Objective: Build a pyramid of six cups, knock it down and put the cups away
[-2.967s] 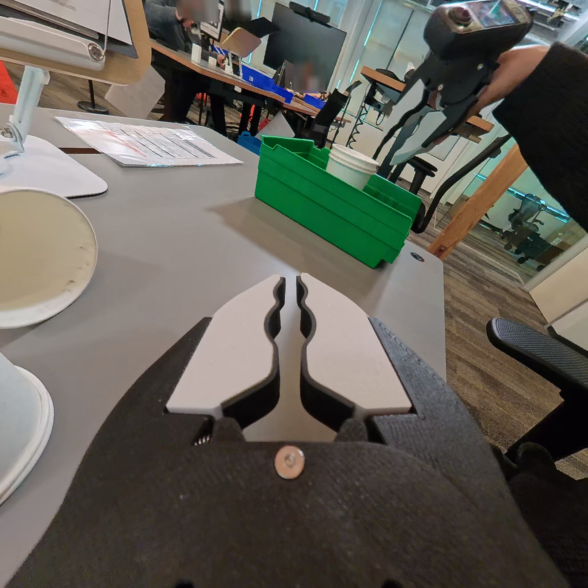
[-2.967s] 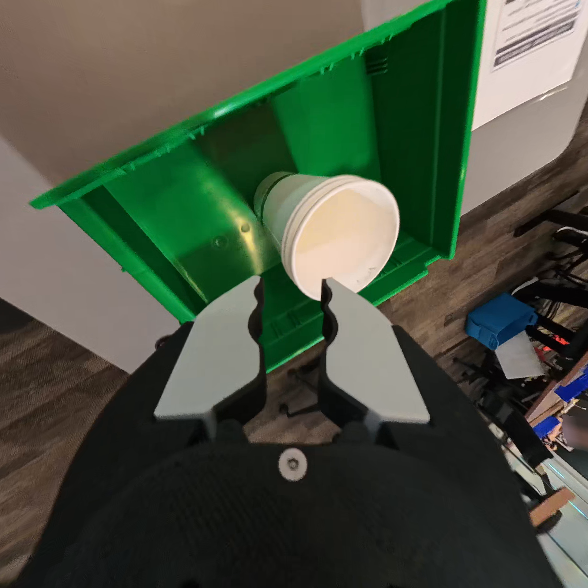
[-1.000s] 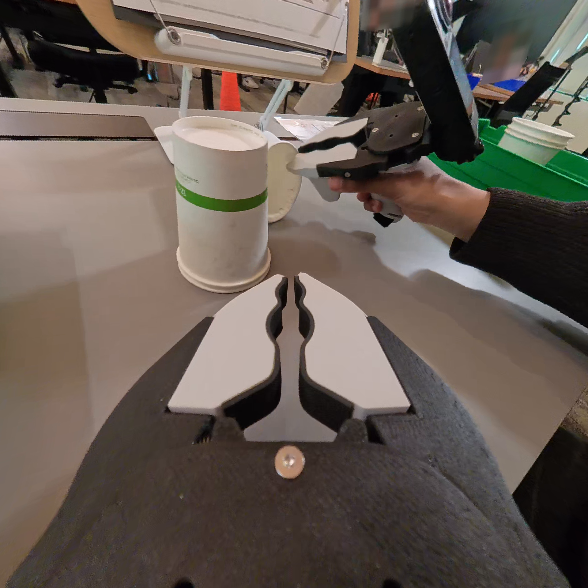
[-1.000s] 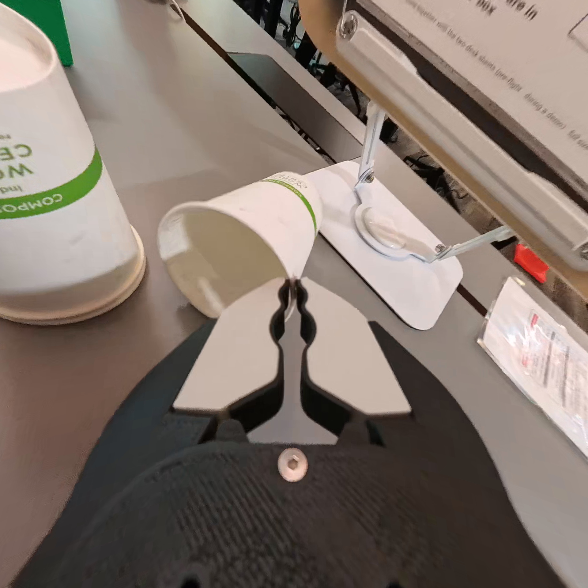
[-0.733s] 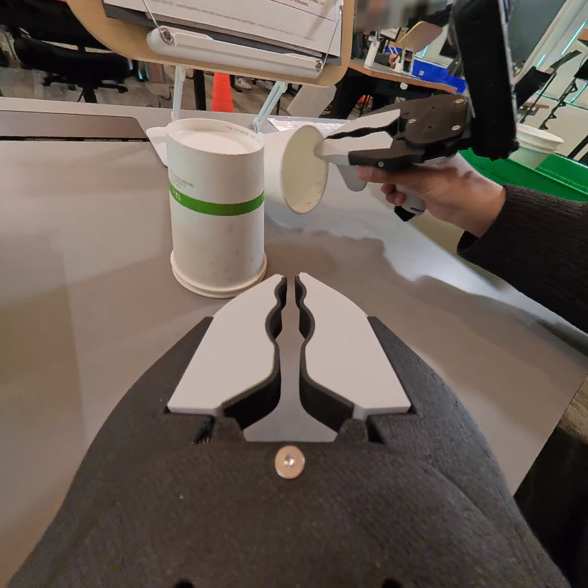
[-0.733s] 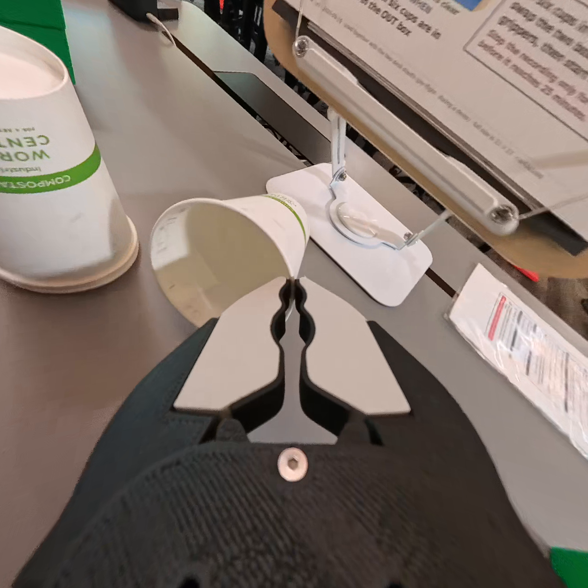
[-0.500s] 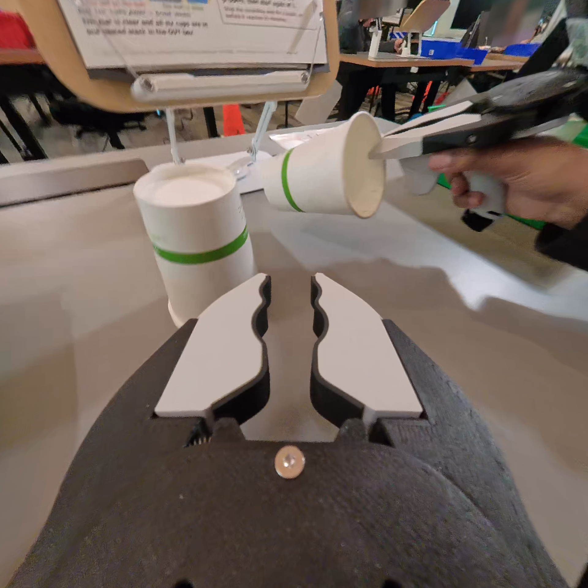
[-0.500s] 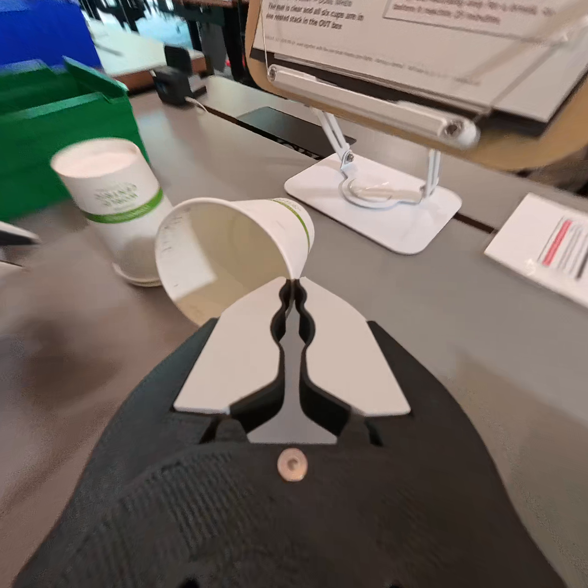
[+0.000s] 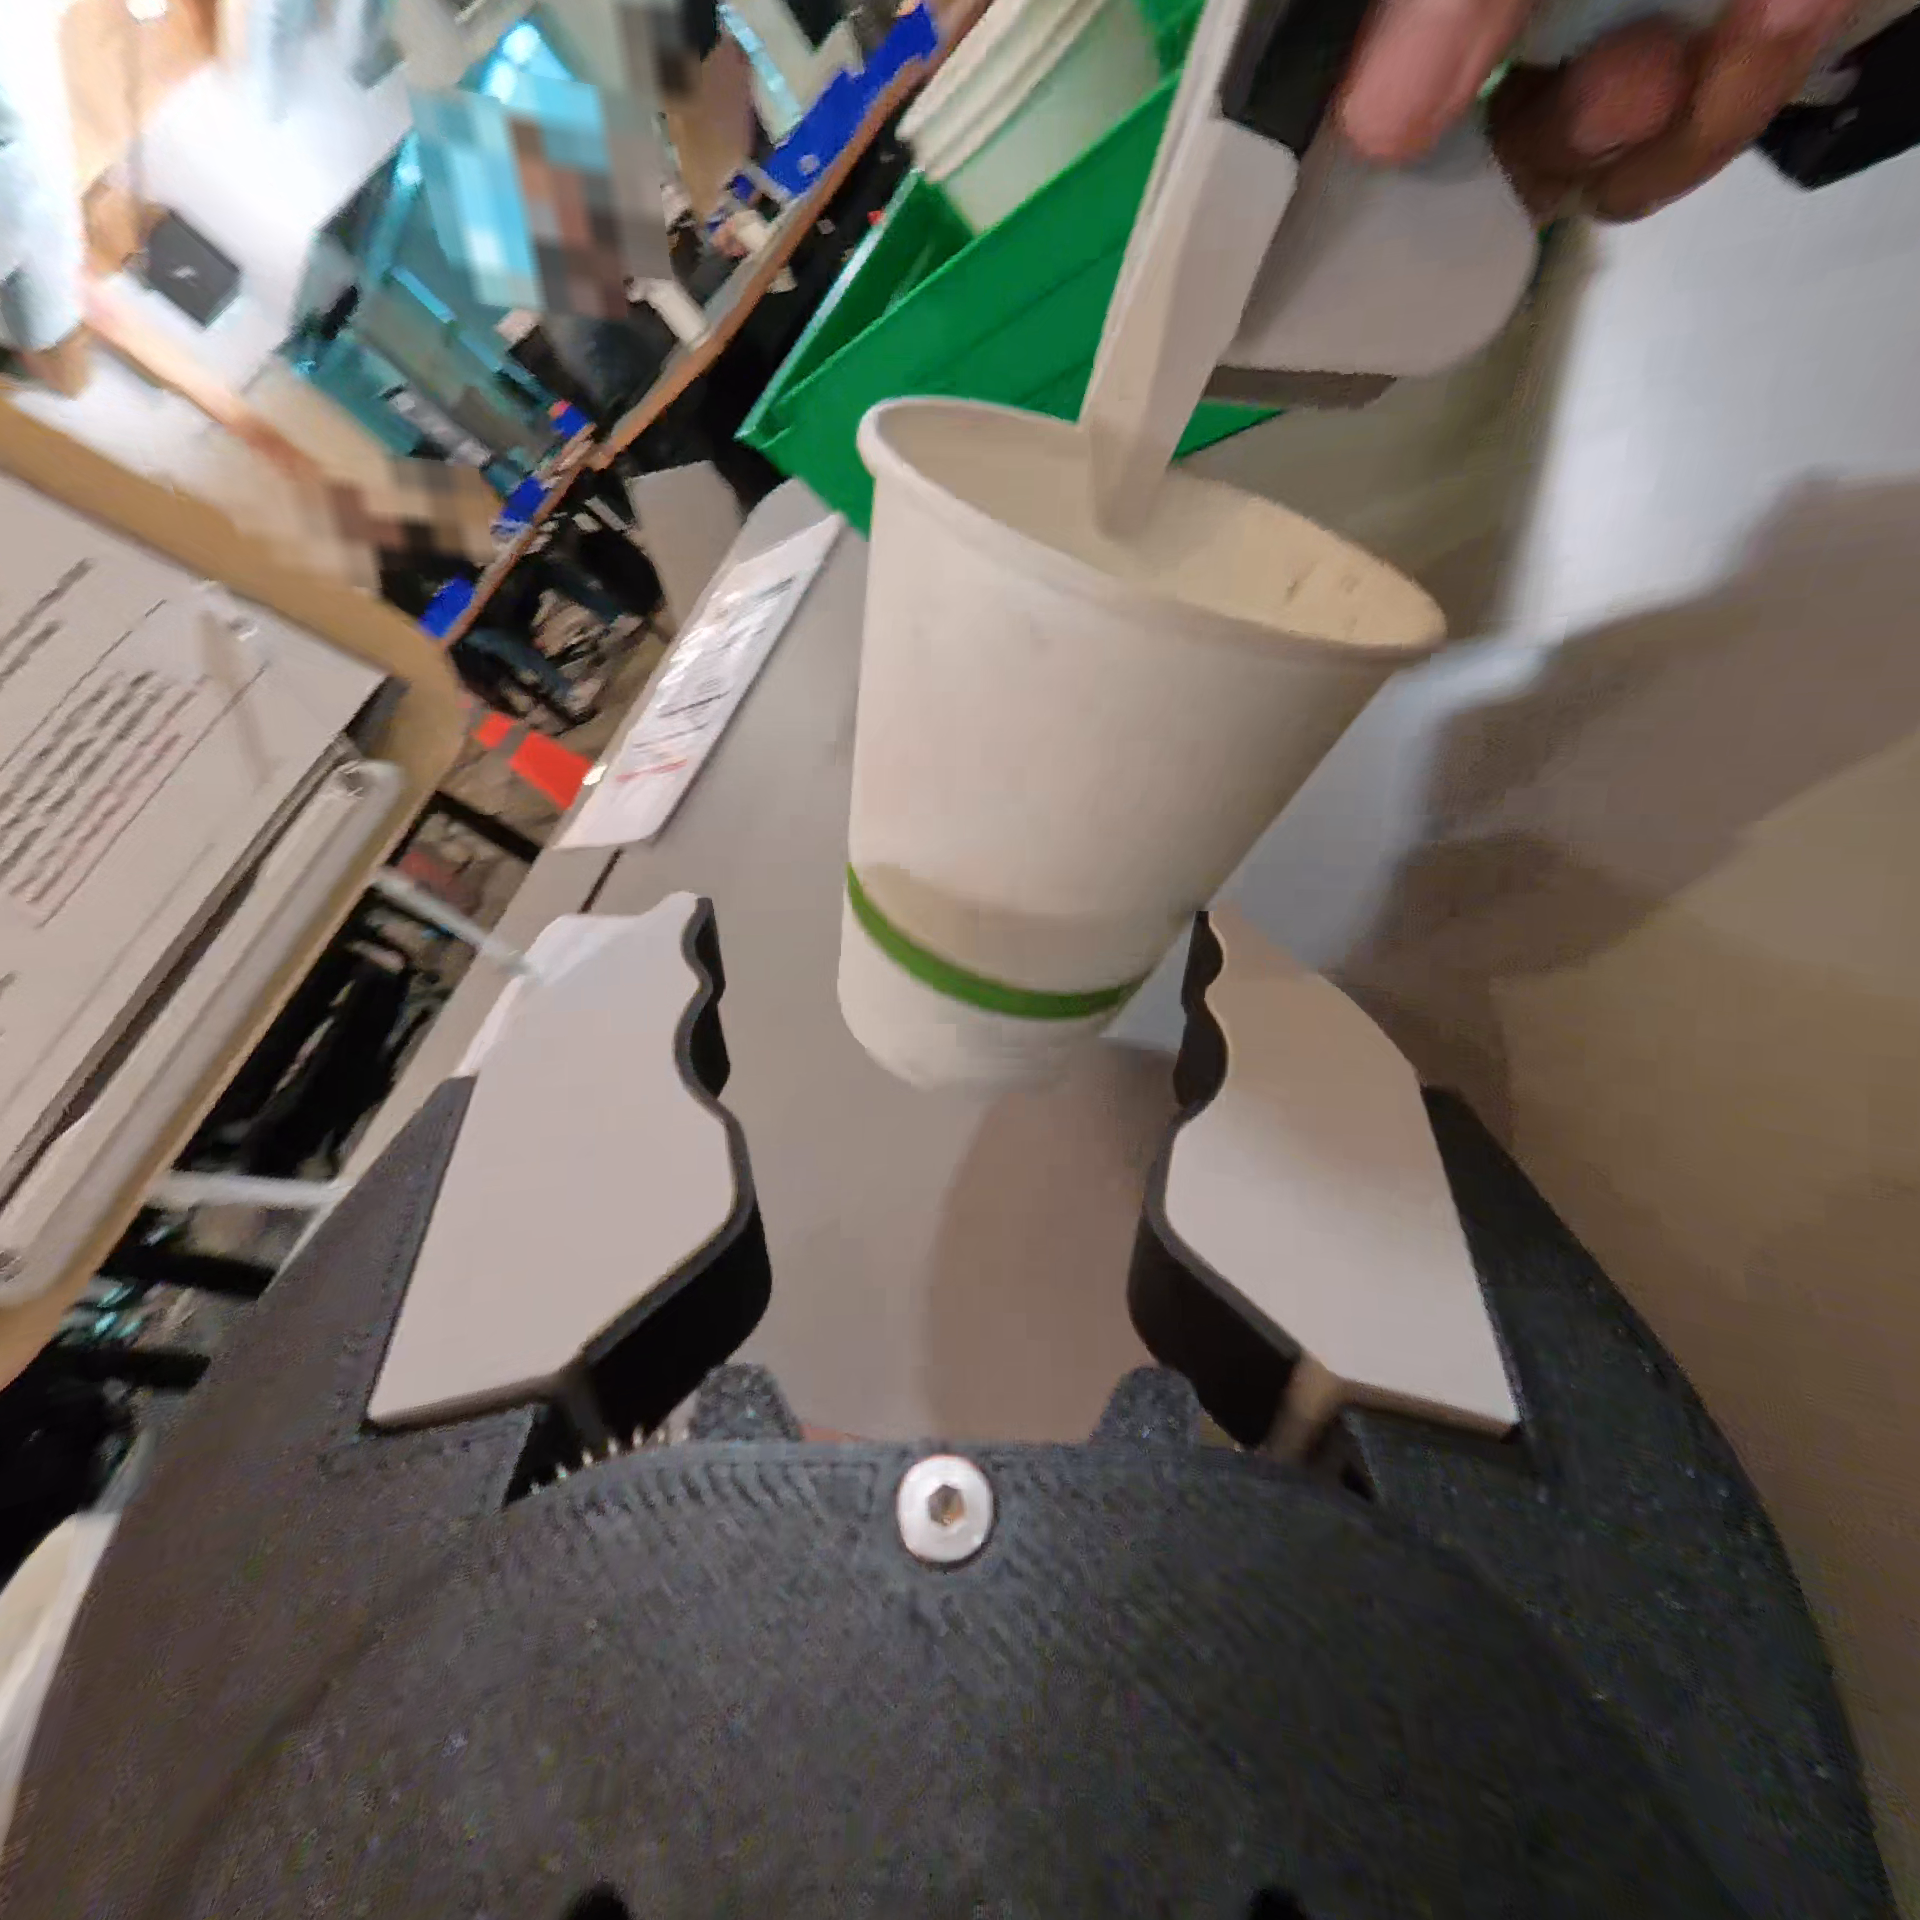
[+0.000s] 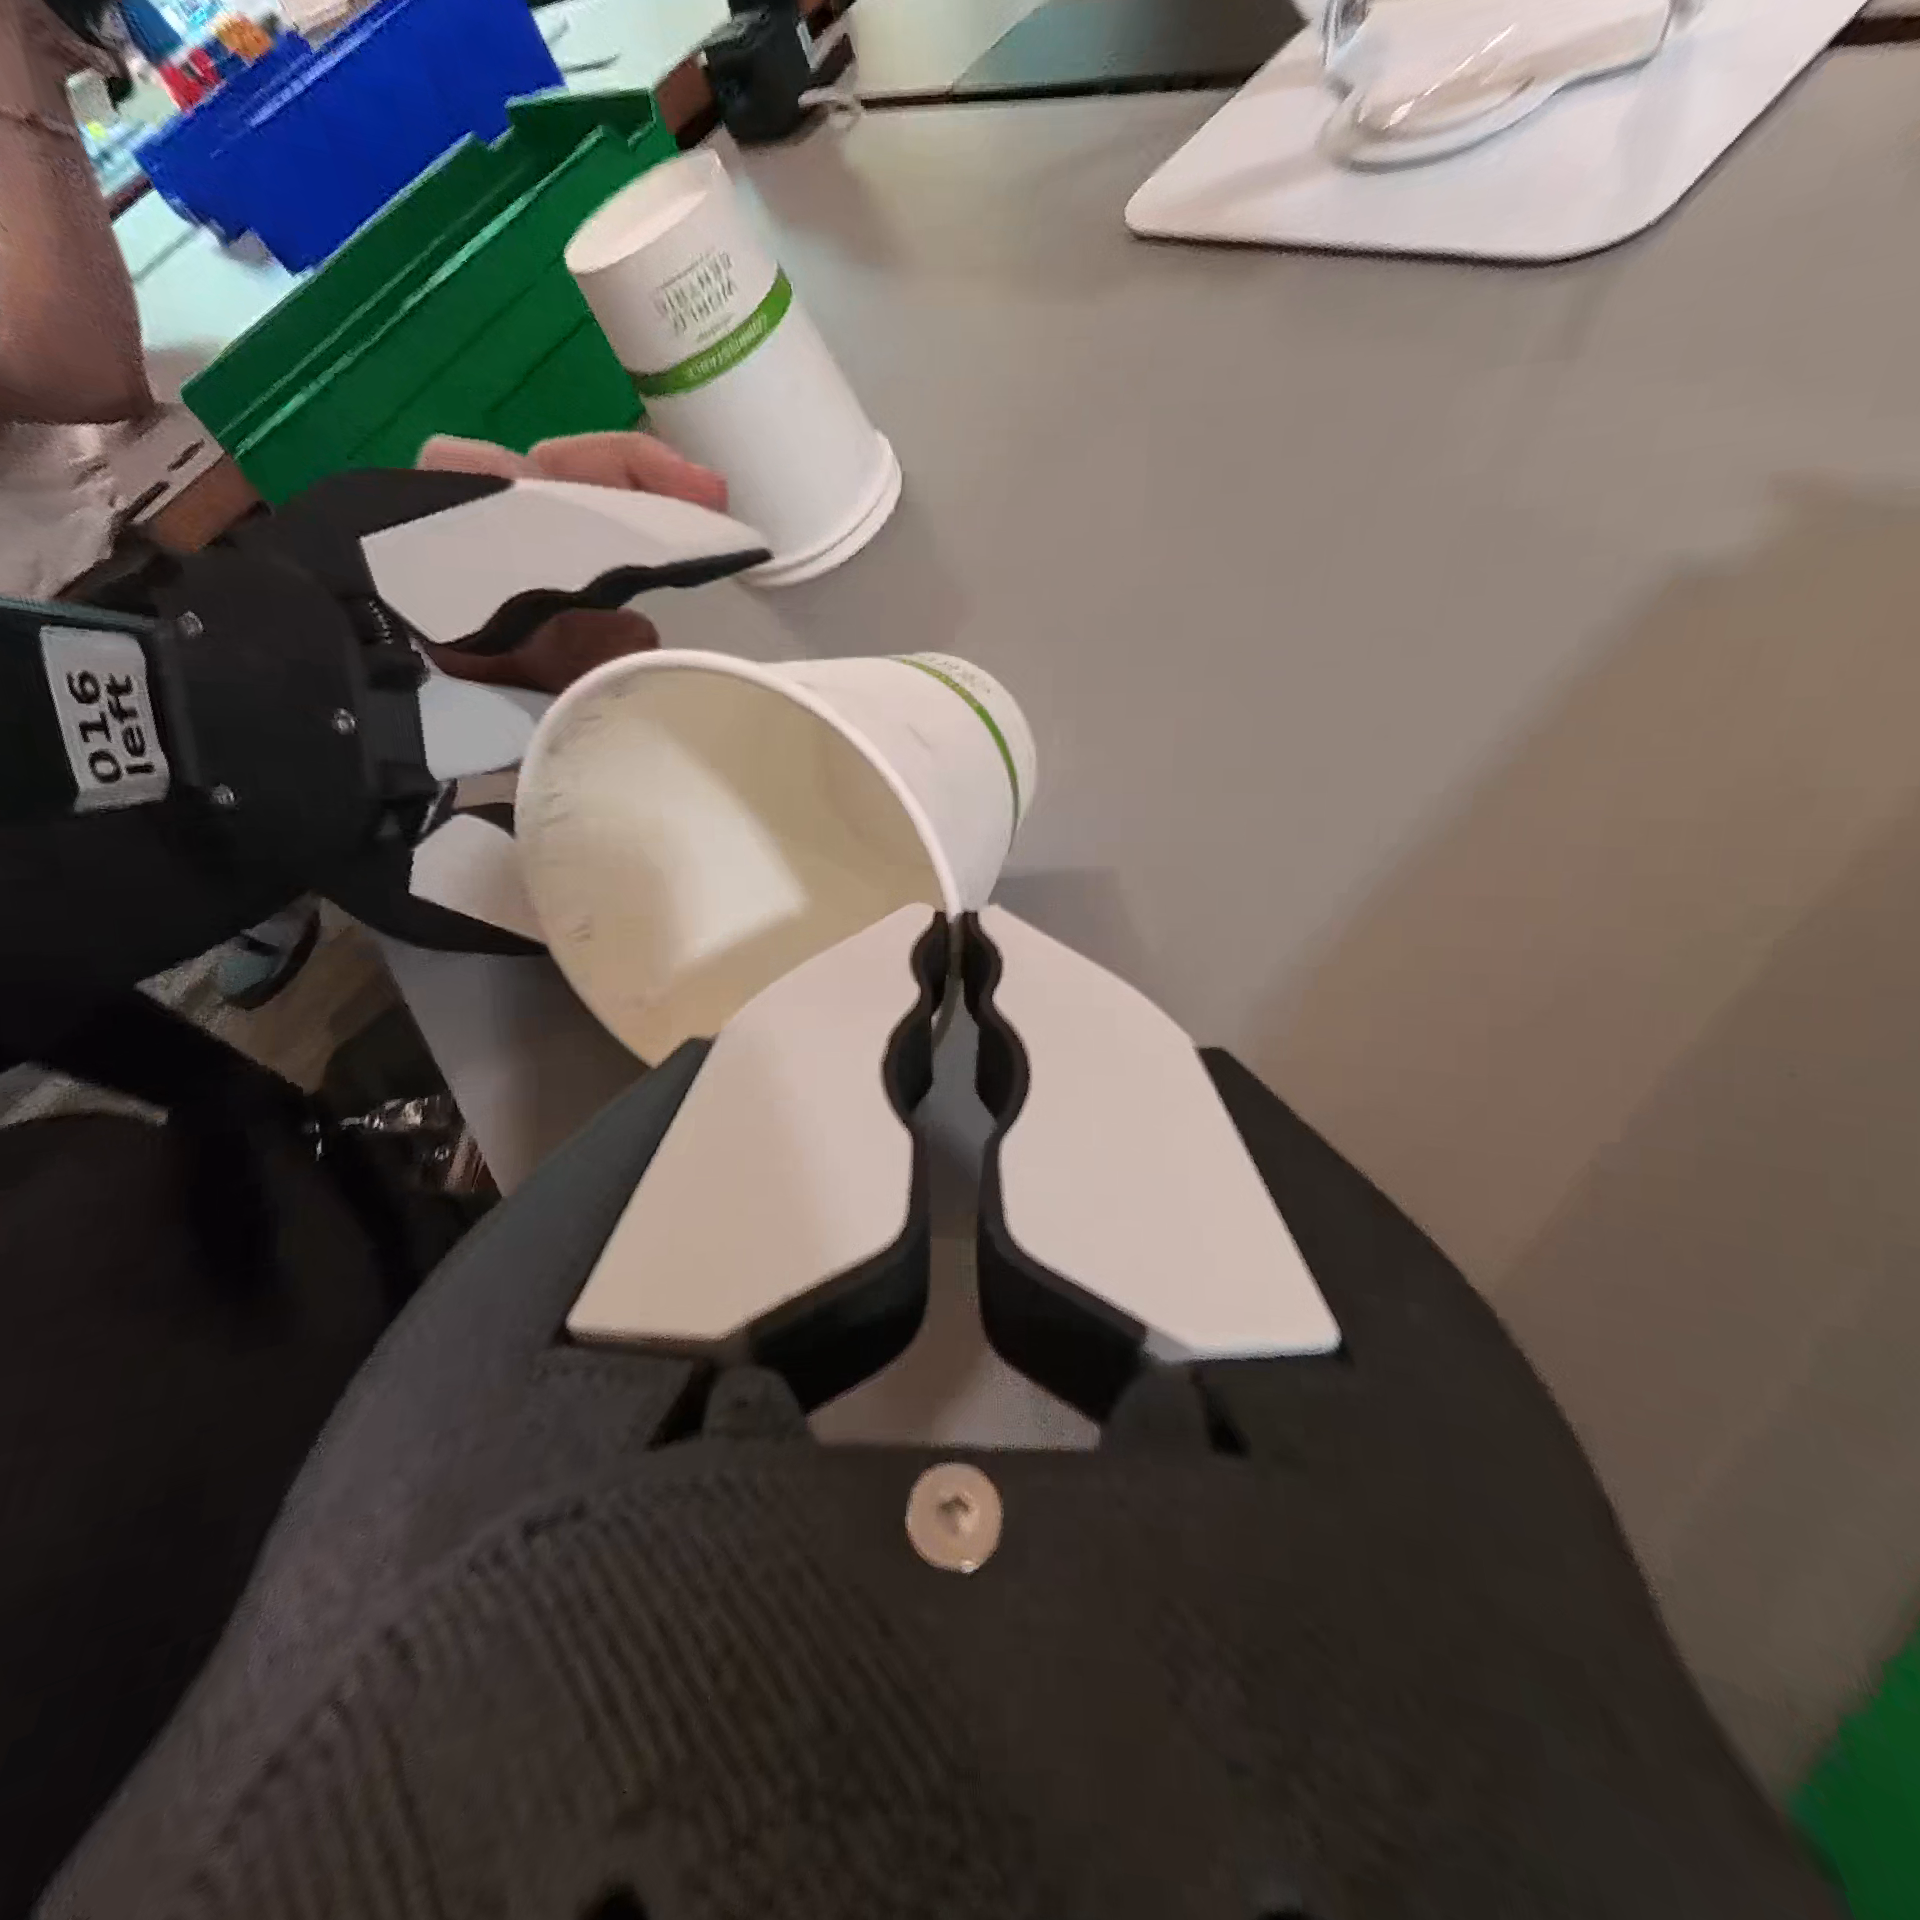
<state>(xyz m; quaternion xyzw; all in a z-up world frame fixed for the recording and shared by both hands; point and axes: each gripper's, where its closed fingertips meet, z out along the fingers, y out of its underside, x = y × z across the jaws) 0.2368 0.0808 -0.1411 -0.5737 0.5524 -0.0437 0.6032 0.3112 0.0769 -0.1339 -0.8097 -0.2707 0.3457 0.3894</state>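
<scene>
Now the right gripper [image 10: 956,920] pinches the rim of a paper cup [image 10: 769,821], held tilted above the desk [image 10: 1455,623]. Spread wide, the left gripper [image 9: 951,977] brackets the cup's base without touching; an upturned cup stack [image 10: 743,364] stands beside a green bin [image 10: 416,312].

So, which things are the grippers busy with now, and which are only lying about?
In use: paper cup, held tilted by its rim; right gripper, shut on it; left gripper, open, fingers either side of its bottom.
Lying about: upside-down cup stack, green bin, white stand base, printed sheet.
</scene>
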